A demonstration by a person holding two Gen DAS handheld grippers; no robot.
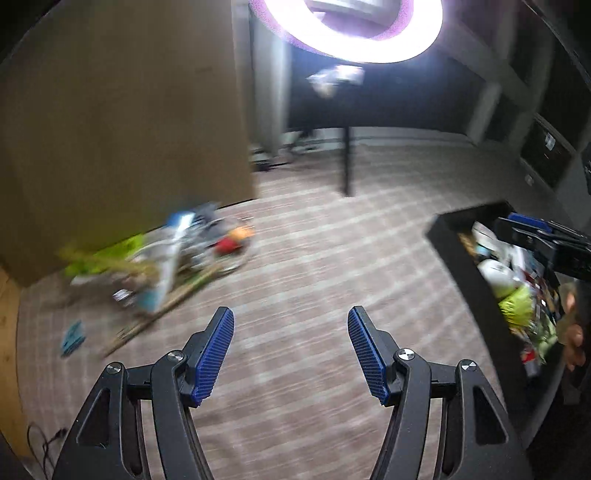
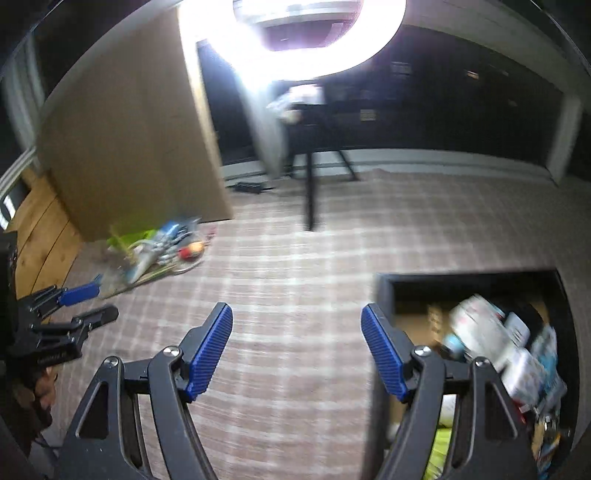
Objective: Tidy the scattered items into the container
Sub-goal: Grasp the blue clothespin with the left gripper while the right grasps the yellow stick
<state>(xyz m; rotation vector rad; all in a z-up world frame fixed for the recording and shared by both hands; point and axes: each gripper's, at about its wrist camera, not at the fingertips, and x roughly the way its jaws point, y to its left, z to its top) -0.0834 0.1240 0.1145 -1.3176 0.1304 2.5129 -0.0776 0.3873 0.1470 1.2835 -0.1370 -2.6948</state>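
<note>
– Fingers, both sides?

– My left gripper has its blue pads wide apart, nothing btwn them, nothing touched; it hangs over bare striped carpet. Right gripper: same, pads spread, empty. Its right finger overlaps the near-left corner of the black container in the right wrist view; can't tell if it touches.

– Where's the stuff to tidy?

– Pile of scattered items lies on the carpet at the foot of a big cardboard panel, well apart from both grippers. Container is at the right, already holding packets and a white rounded thing.

– What can't you make out?

– Most of the pile: motion blur. I get lime-green, a red-and-orange blob, a blue-white packet, pale sticks, no more. One small teal bit sits alone nearer the carpet's left edge. Container's far right side is cut off by the frame. Ring light blows out the top; its stand is a dark post.
</note>
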